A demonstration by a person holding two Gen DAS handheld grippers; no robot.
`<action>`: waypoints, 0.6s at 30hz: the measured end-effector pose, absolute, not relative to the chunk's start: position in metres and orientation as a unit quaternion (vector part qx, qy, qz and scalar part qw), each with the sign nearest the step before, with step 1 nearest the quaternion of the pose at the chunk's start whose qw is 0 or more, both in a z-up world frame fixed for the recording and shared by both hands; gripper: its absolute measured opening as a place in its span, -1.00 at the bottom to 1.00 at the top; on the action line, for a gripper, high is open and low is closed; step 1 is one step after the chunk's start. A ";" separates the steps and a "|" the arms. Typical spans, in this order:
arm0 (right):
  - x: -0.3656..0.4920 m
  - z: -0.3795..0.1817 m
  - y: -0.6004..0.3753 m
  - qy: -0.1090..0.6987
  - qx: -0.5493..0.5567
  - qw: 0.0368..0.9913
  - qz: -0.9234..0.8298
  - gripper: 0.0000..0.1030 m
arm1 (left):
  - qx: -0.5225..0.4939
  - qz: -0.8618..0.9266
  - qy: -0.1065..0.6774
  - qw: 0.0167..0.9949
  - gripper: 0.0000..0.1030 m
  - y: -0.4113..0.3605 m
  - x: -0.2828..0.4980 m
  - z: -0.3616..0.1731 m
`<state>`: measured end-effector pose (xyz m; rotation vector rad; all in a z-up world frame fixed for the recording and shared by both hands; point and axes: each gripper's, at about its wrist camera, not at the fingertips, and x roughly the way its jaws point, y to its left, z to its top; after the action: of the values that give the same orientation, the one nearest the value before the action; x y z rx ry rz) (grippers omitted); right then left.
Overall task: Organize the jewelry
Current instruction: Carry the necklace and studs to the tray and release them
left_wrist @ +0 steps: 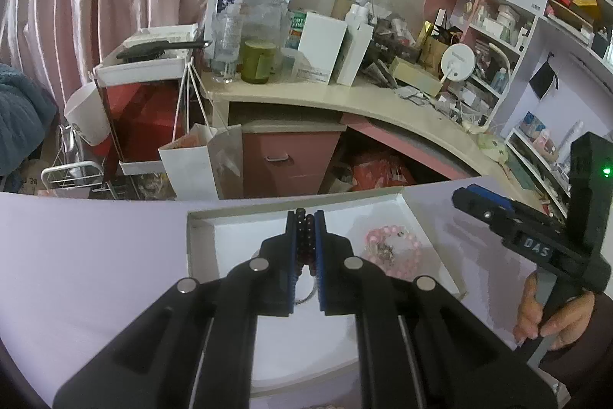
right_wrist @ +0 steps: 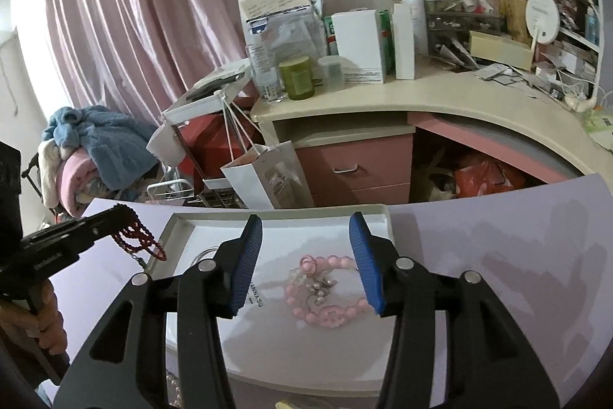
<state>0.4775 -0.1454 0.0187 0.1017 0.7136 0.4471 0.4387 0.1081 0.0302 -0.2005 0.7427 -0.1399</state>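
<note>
My left gripper (left_wrist: 306,217) is shut on a dark red bead bracelet (left_wrist: 306,236), held just above the left part of a shallow white box (left_wrist: 203,244). In the right wrist view the same red beads (right_wrist: 140,242) dangle from the left gripper (right_wrist: 122,211) at the box's left rim (right_wrist: 184,217). A pink bead bracelet (right_wrist: 325,288) with a small charm lies on the box floor. My right gripper (right_wrist: 306,221) stands open over it, one blue pad on either side, not touching it. From the left wrist, the right gripper (left_wrist: 475,198) hovers right of the pink bracelet (left_wrist: 390,250).
The box sits on a lilac tabletop (left_wrist: 95,255). A thin metal ring (right_wrist: 207,253) lies in the box near the left wall. A pearl strand (right_wrist: 174,386) shows at the near edge. Beyond the table stand a cluttered cream desk (right_wrist: 383,102), pink drawers and shelves.
</note>
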 end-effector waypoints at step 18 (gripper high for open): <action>0.460 0.009 -0.160 0.353 0.049 0.912 0.205 -0.04 | -0.096 -0.056 0.382 0.918 -0.56 0.100 0.459 0.004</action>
<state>0.4603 -0.1599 0.0089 0.1009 0.7276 0.4220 0.4592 0.1001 0.0036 -0.1965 0.7849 -0.1161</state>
